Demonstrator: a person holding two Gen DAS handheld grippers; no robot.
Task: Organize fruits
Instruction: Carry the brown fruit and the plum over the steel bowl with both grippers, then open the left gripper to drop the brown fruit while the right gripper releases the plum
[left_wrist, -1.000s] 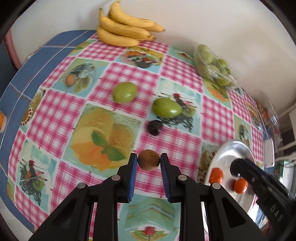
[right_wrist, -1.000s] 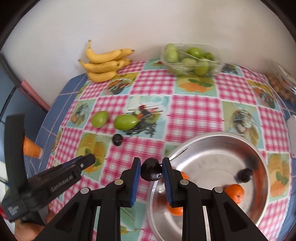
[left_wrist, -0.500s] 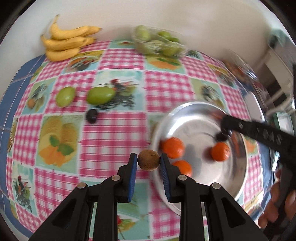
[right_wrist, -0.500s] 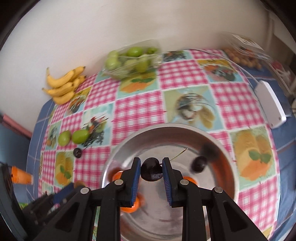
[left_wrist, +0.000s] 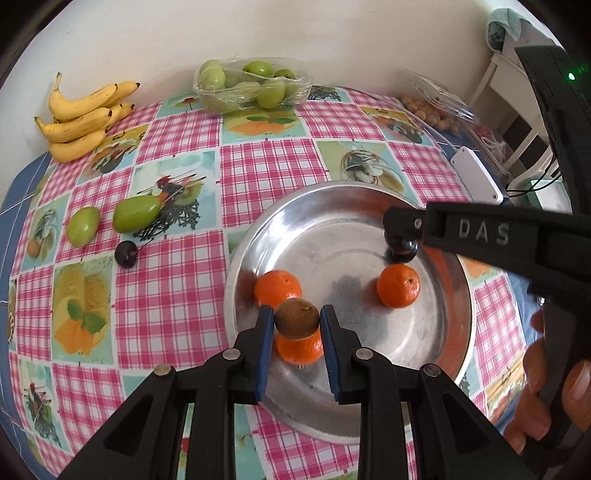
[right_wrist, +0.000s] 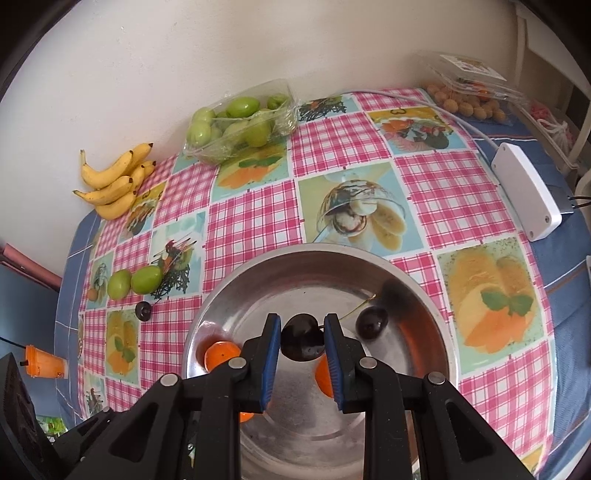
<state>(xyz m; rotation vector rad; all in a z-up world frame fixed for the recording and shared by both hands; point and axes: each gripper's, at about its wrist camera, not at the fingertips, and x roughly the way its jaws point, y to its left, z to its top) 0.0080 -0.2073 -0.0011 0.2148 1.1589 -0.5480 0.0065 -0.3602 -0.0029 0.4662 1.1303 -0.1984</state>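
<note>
Clearly "DAS" on right claw (left_wrist: 400, 236)

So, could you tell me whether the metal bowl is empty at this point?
Not empty: the metal bowl holds three oranges and a loose dark cherry.

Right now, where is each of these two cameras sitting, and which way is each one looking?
Left wrist: sits behind the left claw, looking down at the steel bowl; its kiwi, the right claw and a hand show.
Right wrist: sits behind the right claw, looking into the bowl; its dark cherry shows.
Shared: bowl, bananas, boxed green fruit.
</note>
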